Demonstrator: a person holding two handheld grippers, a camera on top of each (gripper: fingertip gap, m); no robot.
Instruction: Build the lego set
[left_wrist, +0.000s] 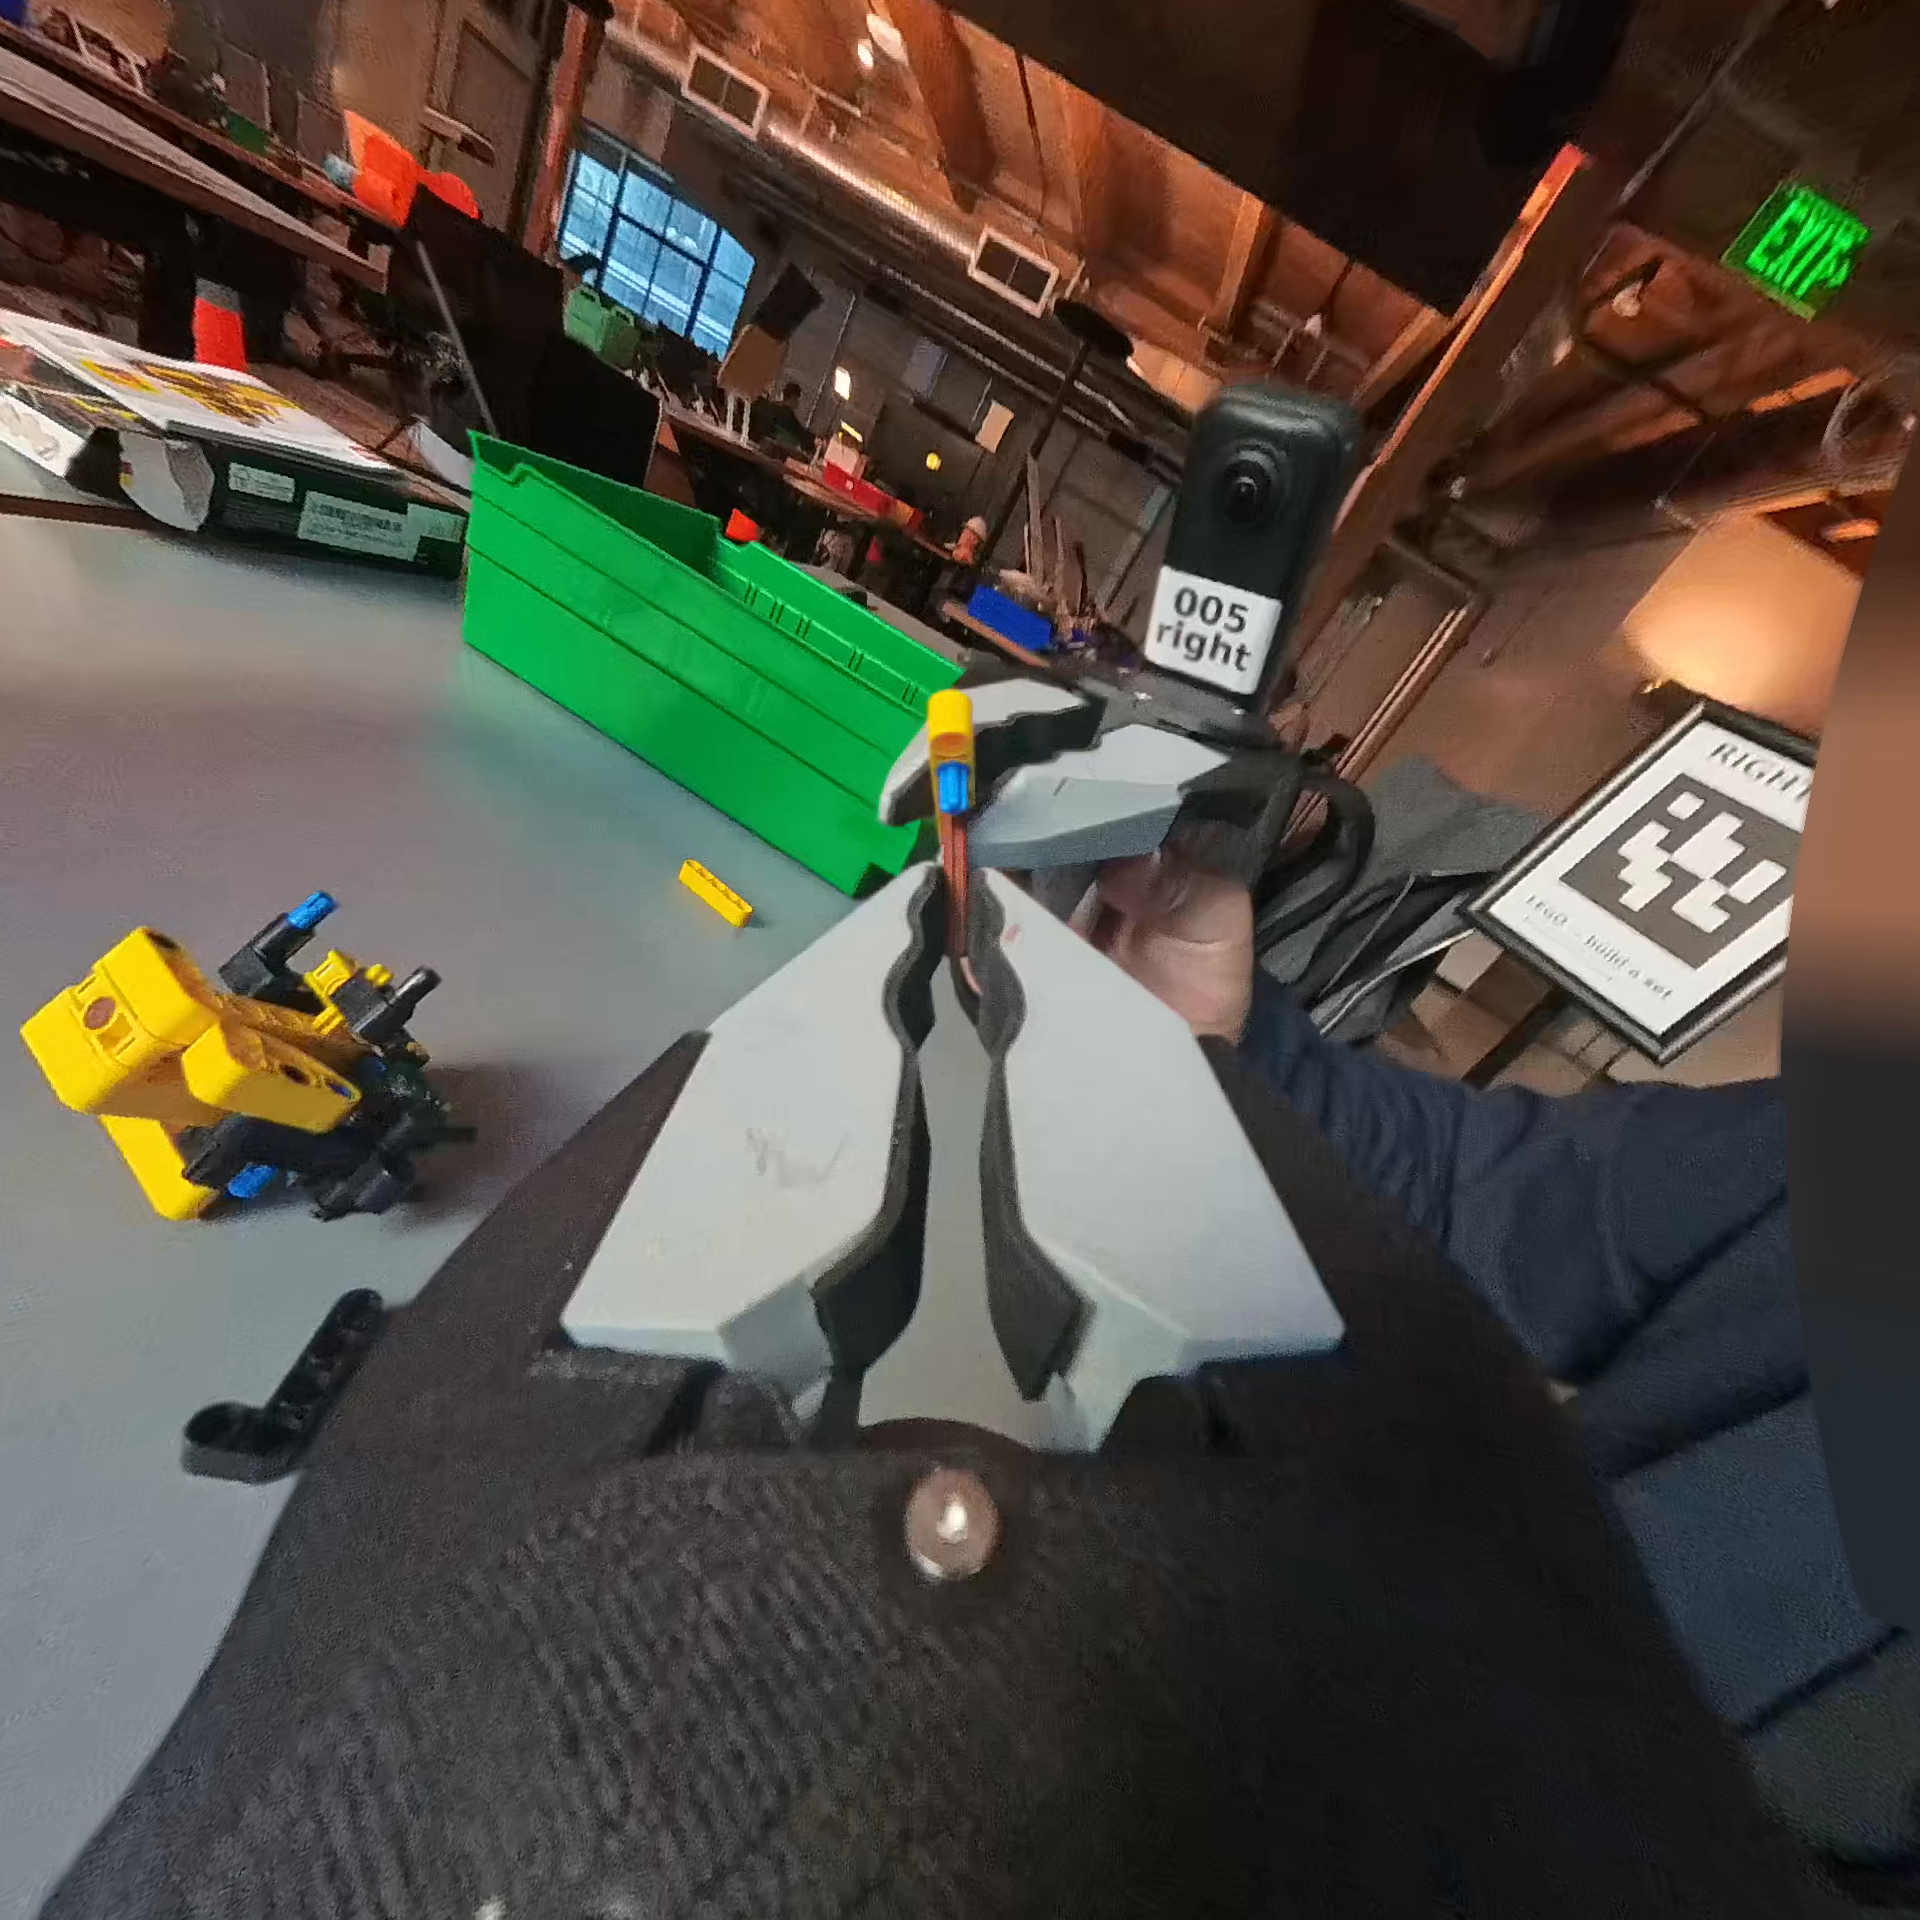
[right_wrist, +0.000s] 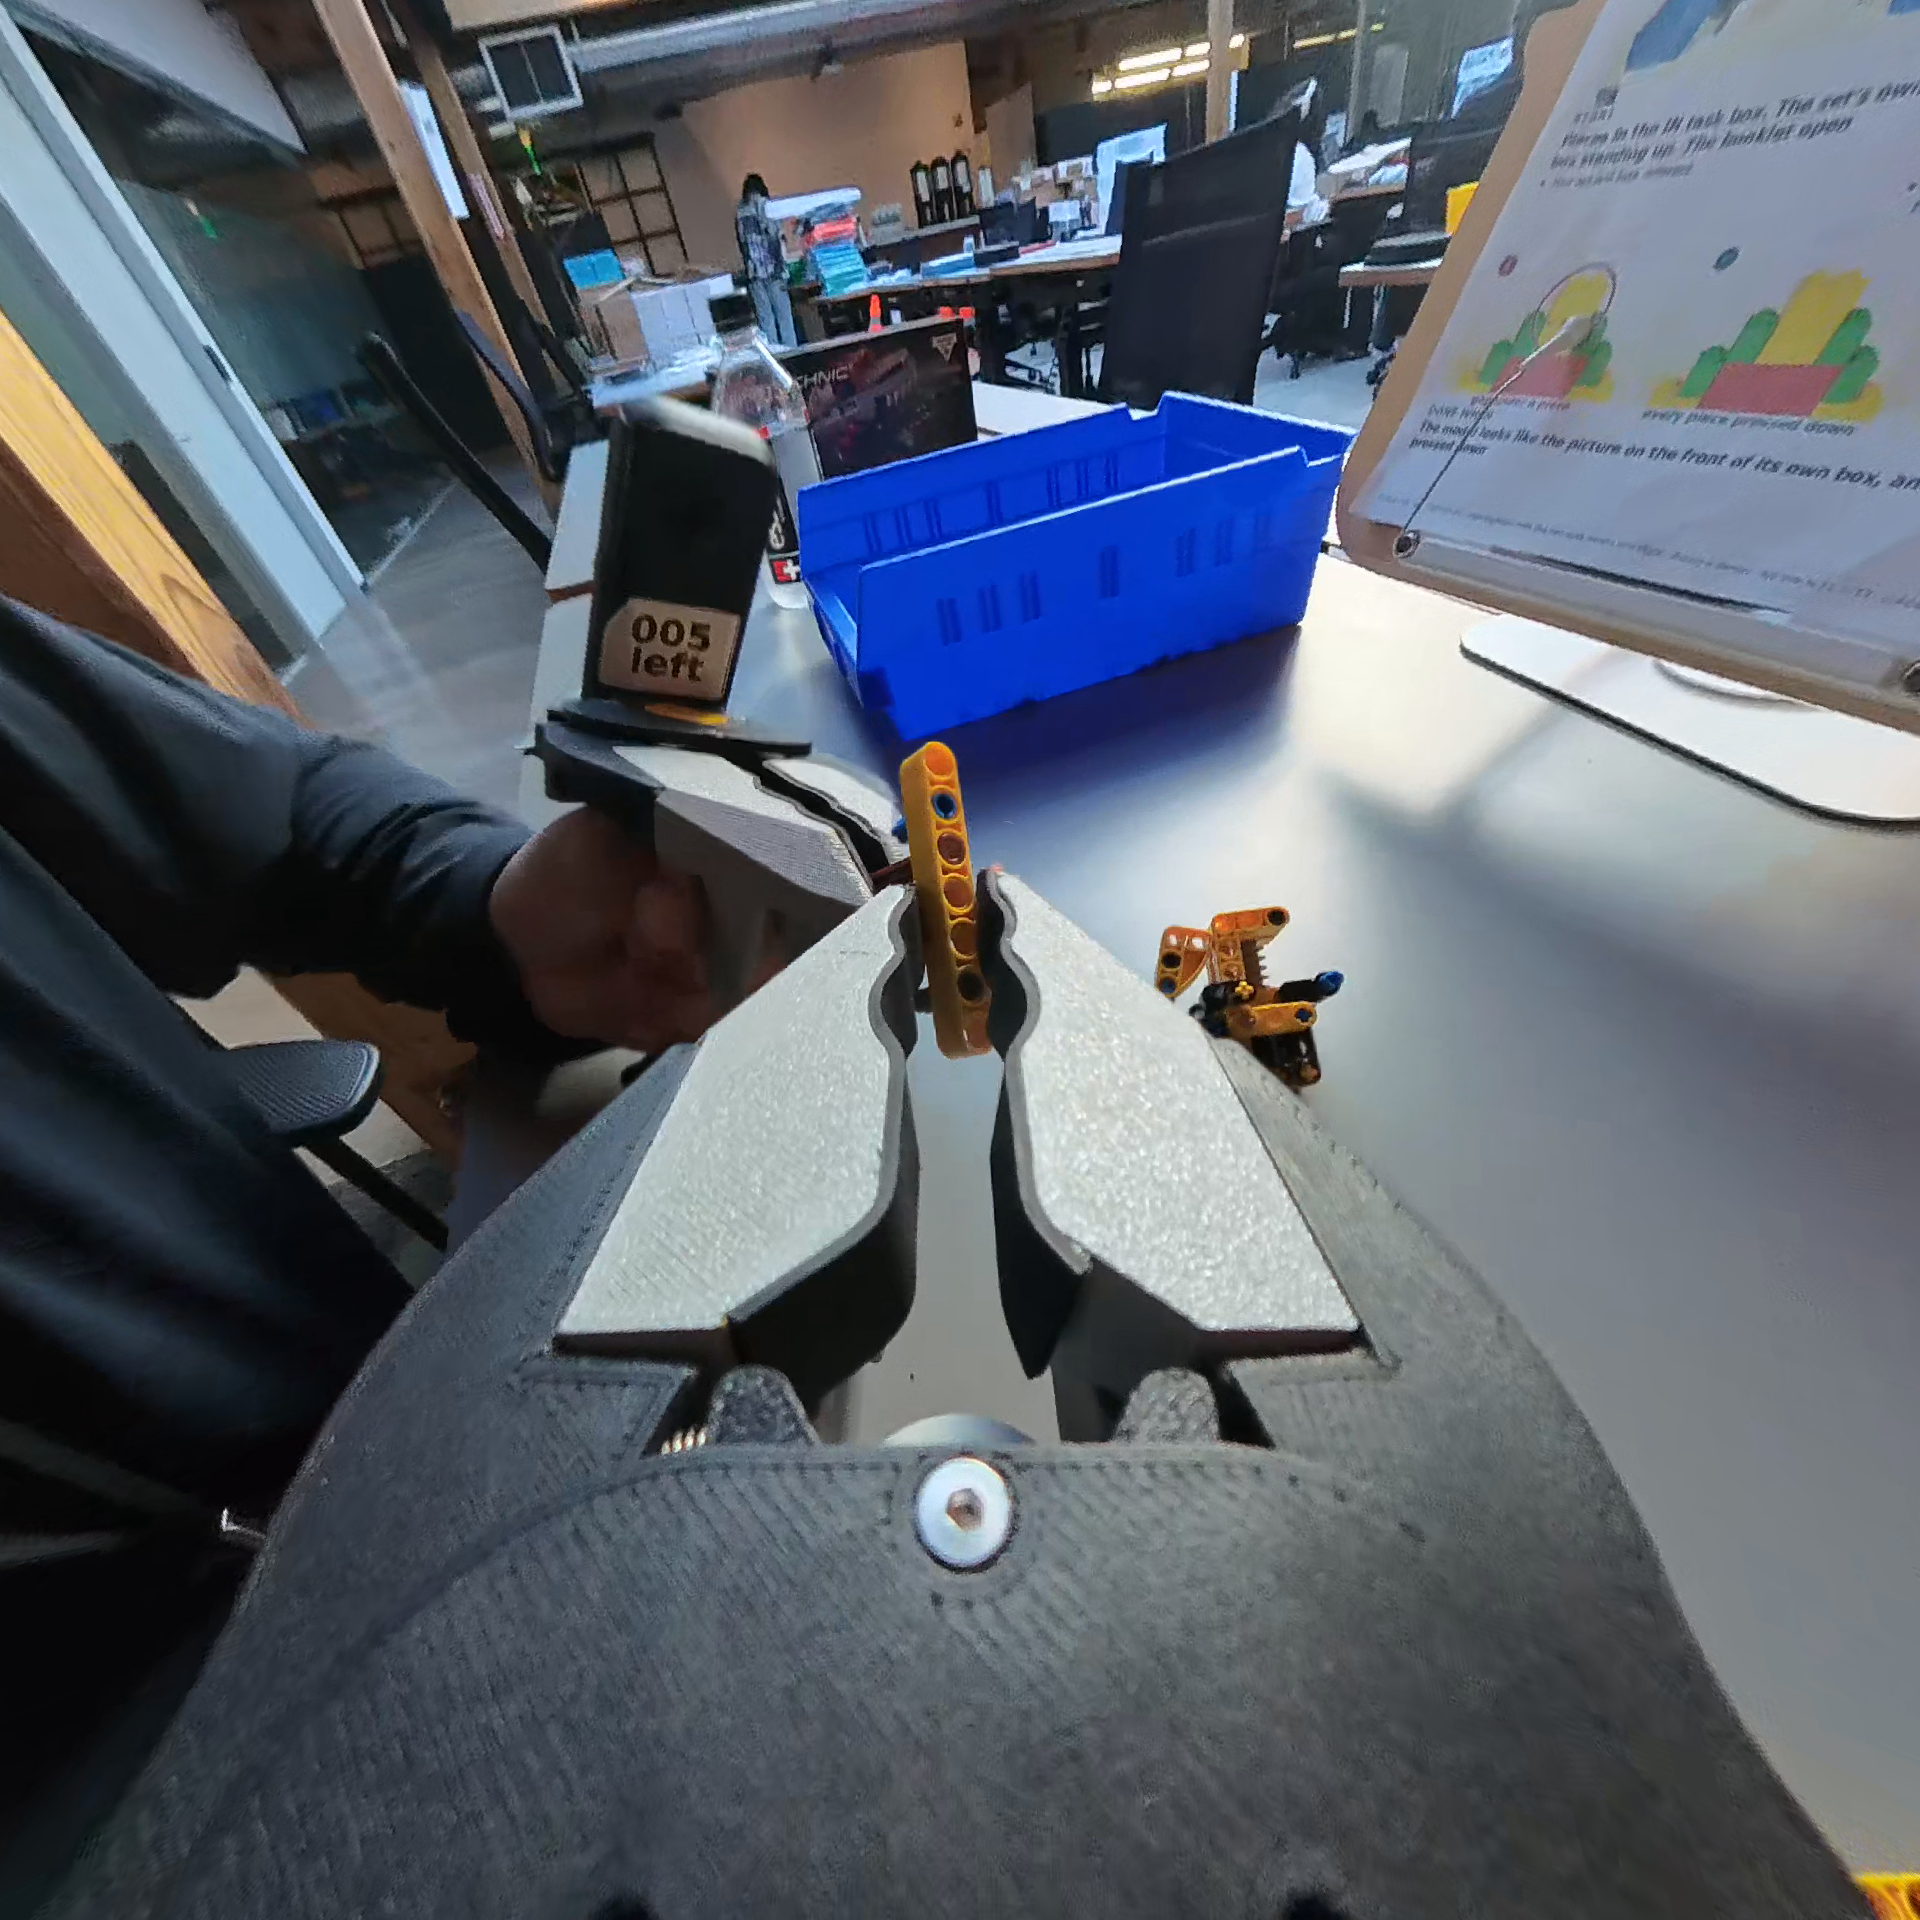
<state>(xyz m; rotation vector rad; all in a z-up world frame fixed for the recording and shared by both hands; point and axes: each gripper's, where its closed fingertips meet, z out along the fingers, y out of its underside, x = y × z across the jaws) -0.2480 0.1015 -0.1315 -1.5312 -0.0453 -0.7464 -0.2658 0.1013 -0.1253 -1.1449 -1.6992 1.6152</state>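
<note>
My right gripper (right_wrist: 951, 920) is shut on a yellow holed beam (right_wrist: 943, 894), held upright above the table with a blue pin (right_wrist: 943, 805) in an upper hole. My left gripper (left_wrist: 958, 930) is shut on a thin brown axle (left_wrist: 958, 894) whose far end meets the beam (left_wrist: 949, 722) beside the blue pin (left_wrist: 951, 790). The two grippers face each other tip to tip; the right gripper (left_wrist: 940, 805) shows in the left wrist view and the left gripper (right_wrist: 883, 842) in the right wrist view. A part-built yellow and black model (left_wrist: 208, 1070) stands on the grey table (left_wrist: 364, 779), and shows in the right wrist view (right_wrist: 1252, 987).
A loose yellow beam (left_wrist: 715, 891) and a black L-shaped beam (left_wrist: 281, 1392) lie on the table. A green bin (left_wrist: 675, 665) and the set's box (left_wrist: 208, 447) stand behind. A blue bin (right_wrist: 1060, 561), a water bottle (right_wrist: 758, 416) and an instruction stand (right_wrist: 1662, 312) stand farther off. A framed marker card (left_wrist: 1662, 873) stands to the right.
</note>
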